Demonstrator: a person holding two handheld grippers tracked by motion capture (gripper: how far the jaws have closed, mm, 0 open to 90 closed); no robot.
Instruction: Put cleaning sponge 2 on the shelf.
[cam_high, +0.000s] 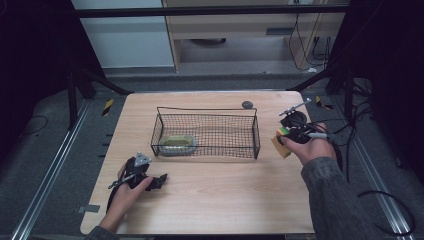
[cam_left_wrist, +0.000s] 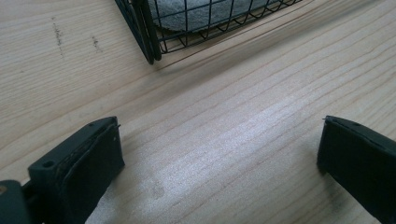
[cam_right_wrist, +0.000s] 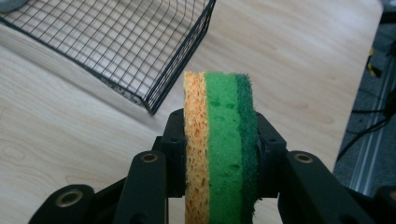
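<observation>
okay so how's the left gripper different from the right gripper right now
The left gripper has its jaws spread wide with bare table between them; the right gripper is clamped on a sponge. The left gripper sits low by the wire basket's near left corner, while the right gripper is off the basket's right end. Both are black, hand-held and outside the basket.

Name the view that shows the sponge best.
The right gripper view: the sponge is close up, with its orange, green and dark green layers clear, clamped in the right tongs. The high view shows it small by the right hand. The left gripper view looks elsewhere.
</observation>
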